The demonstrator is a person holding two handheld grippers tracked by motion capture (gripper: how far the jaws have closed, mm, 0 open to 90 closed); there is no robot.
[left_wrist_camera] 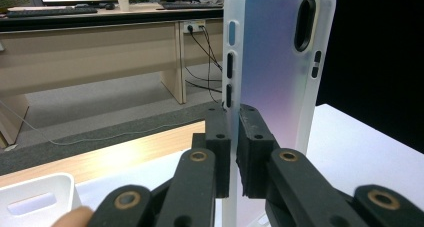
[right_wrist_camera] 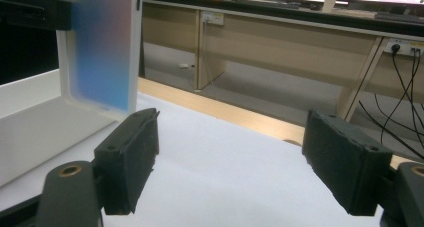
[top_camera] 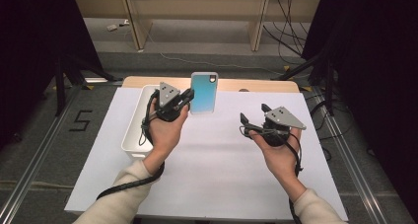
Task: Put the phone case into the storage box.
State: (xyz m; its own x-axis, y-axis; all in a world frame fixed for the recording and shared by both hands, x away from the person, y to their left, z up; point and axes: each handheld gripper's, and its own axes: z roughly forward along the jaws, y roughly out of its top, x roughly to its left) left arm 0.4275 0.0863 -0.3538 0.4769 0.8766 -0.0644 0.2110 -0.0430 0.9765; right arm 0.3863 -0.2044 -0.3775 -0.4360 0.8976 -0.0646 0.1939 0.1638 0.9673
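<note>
A phone case [top_camera: 204,92], iridescent blue with a frosted white rim and a camera cut-out, stands upright above the far middle of the table. My left gripper [top_camera: 187,98] is shut on its lower side edge; in the left gripper view the two pads [left_wrist_camera: 220,137] pinch the rim of the case [left_wrist_camera: 272,72]. My right gripper [top_camera: 254,112] hovers over the right half of the table, open, with nothing between its jaws [right_wrist_camera: 235,152]. From there the case [right_wrist_camera: 100,52] shows up and to the left, apart from the jaws.
A white rectangular bin [top_camera: 135,120] lies along the left side of the white table sheet [top_camera: 212,160], just under the left hand. A wooden strip [top_camera: 256,85] runs along the table's far edge. Desks and cables stand beyond.
</note>
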